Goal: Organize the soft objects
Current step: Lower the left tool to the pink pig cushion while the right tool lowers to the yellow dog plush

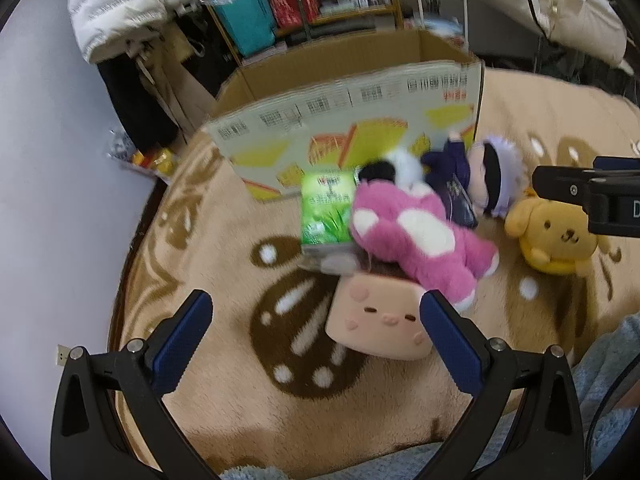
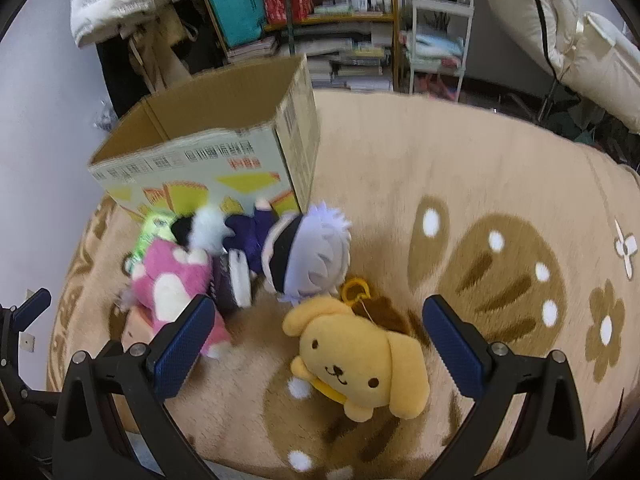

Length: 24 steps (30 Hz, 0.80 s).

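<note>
Soft toys lie in a heap on a tan blanket before an open cardboard box. A peach square face plush lies just ahead of my left gripper, which is open and empty. Behind it are a pink and white plush, a green tissue pack, a purple-clothed doll with pale hair and a yellow dog plush. My right gripper is open, with the yellow dog between and just beyond its fingers.
The tan blanket with brown prints spreads wide to the right. Behind the box stand shelves with bags and books, a white jacket and a small metal cart. A pale wall lies left. Blue fabric shows at lower right.
</note>
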Available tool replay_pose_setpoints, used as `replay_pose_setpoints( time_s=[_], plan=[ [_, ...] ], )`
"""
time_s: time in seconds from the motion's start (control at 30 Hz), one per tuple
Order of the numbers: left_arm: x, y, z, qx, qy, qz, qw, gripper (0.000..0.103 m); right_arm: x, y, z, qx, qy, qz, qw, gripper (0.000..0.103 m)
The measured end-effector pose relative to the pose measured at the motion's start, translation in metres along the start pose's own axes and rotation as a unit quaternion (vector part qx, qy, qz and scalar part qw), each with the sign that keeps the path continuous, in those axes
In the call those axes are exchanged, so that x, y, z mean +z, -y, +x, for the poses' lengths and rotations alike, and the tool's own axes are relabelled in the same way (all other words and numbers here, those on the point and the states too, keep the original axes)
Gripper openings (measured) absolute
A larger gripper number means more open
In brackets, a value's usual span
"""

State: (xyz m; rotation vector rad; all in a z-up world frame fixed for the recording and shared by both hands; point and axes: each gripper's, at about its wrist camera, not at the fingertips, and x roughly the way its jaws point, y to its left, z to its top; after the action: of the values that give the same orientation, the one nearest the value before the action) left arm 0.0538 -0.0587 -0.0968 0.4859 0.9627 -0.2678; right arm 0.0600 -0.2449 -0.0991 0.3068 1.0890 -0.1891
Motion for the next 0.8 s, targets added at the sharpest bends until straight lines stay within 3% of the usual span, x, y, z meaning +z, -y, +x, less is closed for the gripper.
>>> replay_pose_setpoints(
  time_s=[0.33,0.8],
  plan=[
    [-0.007,0.022,0.041,-0.022,-0.076,0.029,0.9964,0.102,-0.007,0.016,0.041,-0.021,-0.098,0.033,0.994,0.101],
    [-0.007,0.017,0.057,-0.040,-0.088,0.011,0.9952,0.102,-0.014,0.031,0.079,-0.038,-0.141,0.051,0.988,0.098]
  ],
)
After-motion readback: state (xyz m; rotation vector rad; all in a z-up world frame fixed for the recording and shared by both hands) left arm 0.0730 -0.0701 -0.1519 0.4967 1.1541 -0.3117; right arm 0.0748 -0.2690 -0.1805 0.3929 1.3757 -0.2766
